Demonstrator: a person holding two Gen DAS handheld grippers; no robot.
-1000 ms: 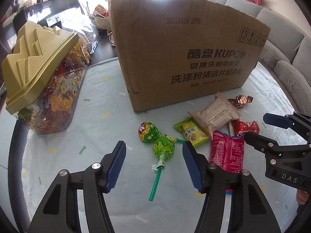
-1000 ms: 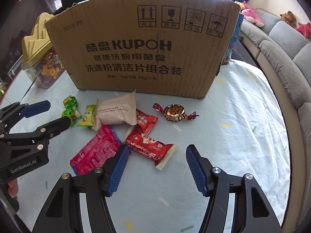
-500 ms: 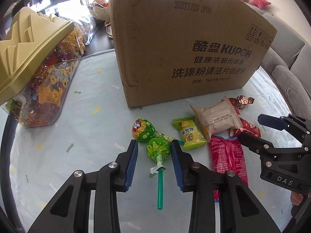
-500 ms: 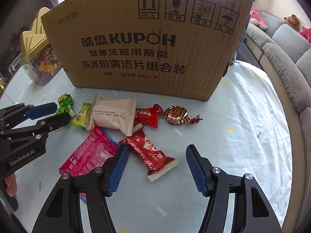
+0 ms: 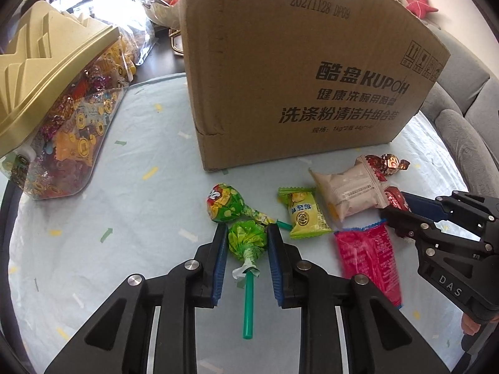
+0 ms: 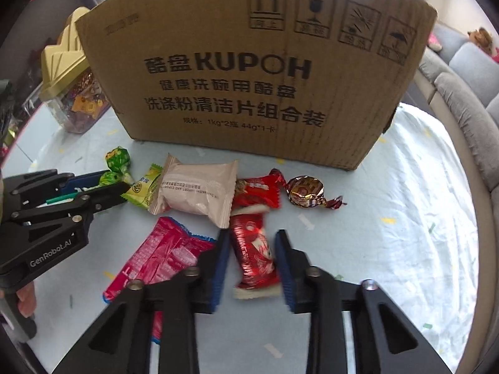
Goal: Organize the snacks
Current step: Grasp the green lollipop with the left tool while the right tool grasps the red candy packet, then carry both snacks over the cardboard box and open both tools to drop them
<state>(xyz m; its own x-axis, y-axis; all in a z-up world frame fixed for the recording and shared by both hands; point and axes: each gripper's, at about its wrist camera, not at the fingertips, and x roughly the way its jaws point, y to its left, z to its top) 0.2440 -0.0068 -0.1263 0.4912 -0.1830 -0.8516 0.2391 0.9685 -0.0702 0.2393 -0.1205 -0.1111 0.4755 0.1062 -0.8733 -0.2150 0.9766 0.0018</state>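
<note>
Snacks lie on the pale blue tablecloth in front of a big cardboard box (image 5: pixel 305 71). My left gripper (image 5: pixel 246 237) is shut on the head of a green lollipop (image 5: pixel 246 241), whose green stick (image 5: pixel 248 305) points back toward me. A second lollipop (image 5: pixel 224 202) lies just beyond it. My right gripper (image 6: pixel 252 243) is closed onto a red candy packet (image 6: pixel 254 249), its pads touching both sides. A beige packet (image 6: pixel 199 191), a green candy (image 6: pixel 145 188), a pink-red packet (image 6: pixel 156 255), another red packet (image 6: pixel 257 191) and a foil-wrapped chocolate (image 6: pixel 307 191) lie around.
A clear candy jar with a gold lid (image 5: pixel 53 93) stands at the left. The cardboard box (image 6: pixel 249 71) blocks the far side. A grey sofa (image 6: pixel 461 87) runs along the right. Bags and a basket sit behind the box.
Both grippers moved forward and down and closed: the left onto the green lollipop, the right onto the red candy packet, which has turned lengthwise between the fingers.
</note>
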